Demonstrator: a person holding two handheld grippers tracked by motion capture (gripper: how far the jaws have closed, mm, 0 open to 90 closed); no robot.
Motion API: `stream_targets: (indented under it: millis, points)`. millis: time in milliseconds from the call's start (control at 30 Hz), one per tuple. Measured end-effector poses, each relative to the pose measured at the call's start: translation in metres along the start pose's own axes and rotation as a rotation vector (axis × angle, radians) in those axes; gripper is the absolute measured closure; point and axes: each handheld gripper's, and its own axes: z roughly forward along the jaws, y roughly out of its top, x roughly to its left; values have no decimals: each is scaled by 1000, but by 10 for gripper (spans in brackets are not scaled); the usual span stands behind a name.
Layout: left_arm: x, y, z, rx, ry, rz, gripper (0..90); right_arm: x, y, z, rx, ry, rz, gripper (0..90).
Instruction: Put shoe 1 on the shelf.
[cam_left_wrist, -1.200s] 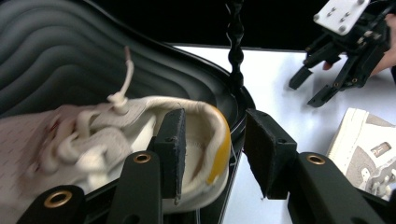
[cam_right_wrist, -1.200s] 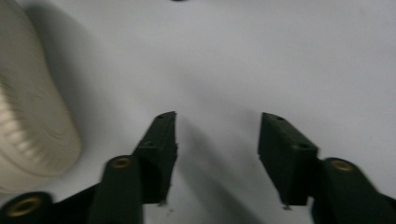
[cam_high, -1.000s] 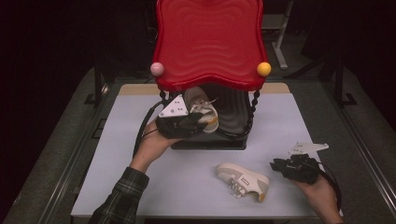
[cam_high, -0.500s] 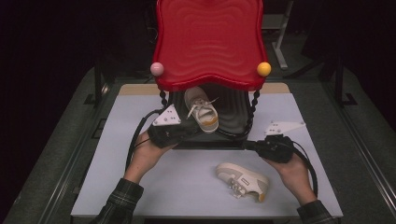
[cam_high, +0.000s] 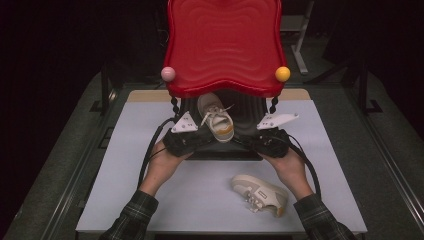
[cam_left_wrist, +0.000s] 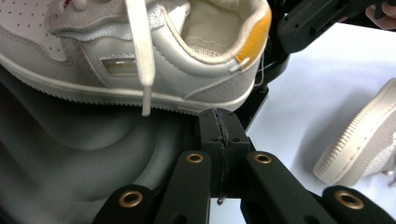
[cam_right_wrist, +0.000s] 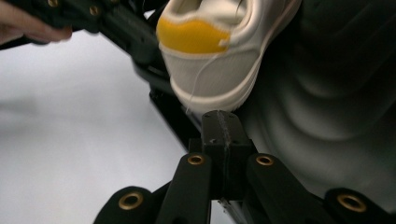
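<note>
Shoe (cam_high: 216, 118) lies lengthwise, heel toward the person.

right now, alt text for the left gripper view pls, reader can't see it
The left gripper, jaws shut with nothing between them, points at the heel of a cream sneaker with an orange heel tab, resting on a dark ridged shelf. A second sneaker lies on the white table at right.

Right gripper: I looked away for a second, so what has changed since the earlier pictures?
The right gripper left the table's right edge and came up beside the shoe on the black shelf. The left gripper let that shoe go; both stand shut, empty. The shoe on the table stayed put.
</note>
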Motion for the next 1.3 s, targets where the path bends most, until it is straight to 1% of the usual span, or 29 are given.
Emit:
stream_targets:
  millis: [133,200,267,300,333,433,467,500,600,667,700,767,833,900,933,967,1000,1100,1133,1200,1233,1300]
  points:
    - [2,0,5,9,1,-4,899,-3,7,5,-9,-2,-1,897]
    - [2,0,6,14,-1,-1,899,-4,10,8,-12,-10,-19,897]
    - [1,-1,8,13,-2,1,899,-4,11,10,-11,-10,-18,897]
    - [1,-1,9,12,-5,-5,899,-3,14,13,-12,-19,-37,897]
    - [1,-1,9,17,-8,0,899,-3,15,15,-8,-23,-32,897]
    - [-1,0,11,14,-3,-6,899,-3,16,16,-12,-27,-31,897]
    - [-1,0,11,12,-5,-7,899,-4,16,17,-6,-45,-37,897]
    - [-1,0,11,10,-5,-7,899,-4,16,17,-6,-45,-37,897]
    - [-1,0,12,7,-6,-8,899,-4,17,19,2,-76,-50,897]
    - [-1,0,12,7,-5,-7,899,-4,18,20,8,-84,-50,897]
    - [-1,0,12,7,-4,-9,899,-4,18,20,8,-84,-50,897]
    - [0,0,11,9,-4,-8,899,-5,18,21,2,-72,-32,898]
    - [0,0,10,13,2,-2,899,-5,18,22,2,-64,-31,898]
    - [1,0,8,15,15,-1,899,-5,19,23,10,-64,-35,899]
    - [1,0,8,15,15,-1,899,-4,19,24,11,-63,-44,899]
    - [2,-1,6,21,29,-3,899,-3,20,26,10,-58,-43,899]
    - [2,-1,6,21,29,-3,899,-2,21,27,11,-58,-43,899]
    - [6,-2,1,18,83,-19,899,1,23,31,4,-52,-49,899]
    - [7,-2,-1,21,105,-19,899,2,24,32,3,-42,-42,898]
    - [9,-2,-2,22,139,-33,899,5,26,37,0,-35,-52,899]
    - [9,-2,-2,22,139,-33,899,6,27,38,1,-38,-54,899]
    - [9,-3,-3,15,167,-55,899,8,28,41,-1,-34,-55,899]
